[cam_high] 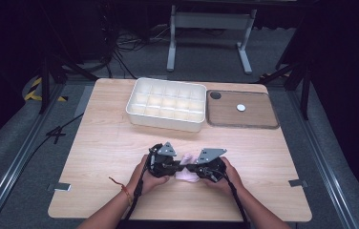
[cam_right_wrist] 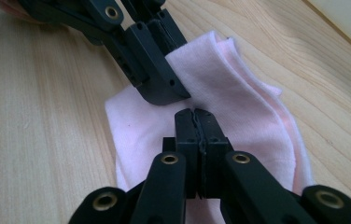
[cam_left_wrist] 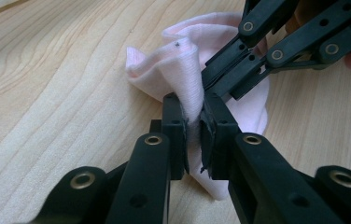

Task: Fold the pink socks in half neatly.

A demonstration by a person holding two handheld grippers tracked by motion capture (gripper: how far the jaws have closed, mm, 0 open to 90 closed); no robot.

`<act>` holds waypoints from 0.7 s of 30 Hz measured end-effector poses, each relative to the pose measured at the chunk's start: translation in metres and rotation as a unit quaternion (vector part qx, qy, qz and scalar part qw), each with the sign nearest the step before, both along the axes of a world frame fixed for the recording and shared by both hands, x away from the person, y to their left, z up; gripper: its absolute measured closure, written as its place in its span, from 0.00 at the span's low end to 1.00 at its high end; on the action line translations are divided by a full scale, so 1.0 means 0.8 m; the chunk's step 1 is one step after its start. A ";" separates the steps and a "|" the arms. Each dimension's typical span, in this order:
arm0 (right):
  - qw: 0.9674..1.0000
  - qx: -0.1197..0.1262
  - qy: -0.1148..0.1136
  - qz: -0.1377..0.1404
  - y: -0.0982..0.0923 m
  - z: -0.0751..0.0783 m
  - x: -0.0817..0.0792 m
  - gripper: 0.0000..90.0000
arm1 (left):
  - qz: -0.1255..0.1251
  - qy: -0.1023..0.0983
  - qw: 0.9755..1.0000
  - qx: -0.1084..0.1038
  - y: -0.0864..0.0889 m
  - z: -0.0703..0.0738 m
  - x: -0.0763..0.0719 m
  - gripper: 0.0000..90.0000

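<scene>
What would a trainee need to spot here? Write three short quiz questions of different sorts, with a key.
1. True or false: the left hand-held gripper is shut on the pink cloth.
2. What stands beside the white compartment box at the table's far edge: A) a wooden tray, B) a bucket, C) a lamp?
3. Fill in: the right hand-held gripper grips the ____.

Key:
1. True, a fold is pinched between its pads.
2. A.
3. Pink cloth.

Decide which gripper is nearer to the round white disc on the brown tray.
Right. The right gripper sits below the disc, slightly left; the left gripper is farther left.
</scene>
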State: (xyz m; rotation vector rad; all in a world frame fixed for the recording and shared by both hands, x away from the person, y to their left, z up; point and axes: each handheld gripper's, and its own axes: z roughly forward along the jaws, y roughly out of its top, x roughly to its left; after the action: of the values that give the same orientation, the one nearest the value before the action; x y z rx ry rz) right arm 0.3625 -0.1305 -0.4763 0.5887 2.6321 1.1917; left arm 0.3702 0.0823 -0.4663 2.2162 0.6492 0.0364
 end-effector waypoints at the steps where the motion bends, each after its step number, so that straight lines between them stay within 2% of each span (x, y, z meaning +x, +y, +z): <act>1: 1.000 0.001 0.001 -0.001 0.000 0.000 0.000 1.00 | 0.001 0.001 1.000 -0.001 0.000 0.001 0.000 0.90; 8: 1.000 0.004 0.001 -0.011 0.003 -0.002 0.001 1.00 | 0.000 -0.008 1.000 -0.007 0.000 0.008 -0.004 0.88; 11: 1.000 0.002 -0.004 -0.012 0.004 -0.001 -0.001 0.99 | 0.002 -0.013 1.000 -0.006 0.000 0.011 -0.004 0.91; 13: 1.000 0.010 -0.003 -0.007 0.000 0.000 -0.001 0.98 | 0.003 -0.016 1.000 -0.003 0.000 0.010 -0.003 0.92; 14: 1.000 0.019 -0.006 -0.007 -0.004 0.003 -0.002 0.98 | 0.005 -0.019 1.000 0.001 0.000 0.011 -0.003 0.93; 16: 1.000 0.020 -0.013 -0.006 -0.007 0.006 -0.002 0.98 | 0.005 -0.020 1.000 -0.002 0.001 0.012 -0.002 0.93; 19: 0.999 0.009 -0.041 -0.016 -0.021 0.018 -0.003 0.99 | 0.006 -0.018 1.000 -0.004 0.003 0.012 -0.002 0.93; 21: 0.999 0.010 -0.036 -0.022 -0.027 0.019 -0.001 0.99 | 0.008 -0.015 1.000 -0.010 0.003 0.013 -0.002 0.93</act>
State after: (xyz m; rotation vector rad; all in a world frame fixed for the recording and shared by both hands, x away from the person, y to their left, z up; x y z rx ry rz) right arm 0.3616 -0.1521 -0.4607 0.5940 2.5369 1.2044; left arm 0.3687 0.0847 -0.4563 2.1877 0.6492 0.0718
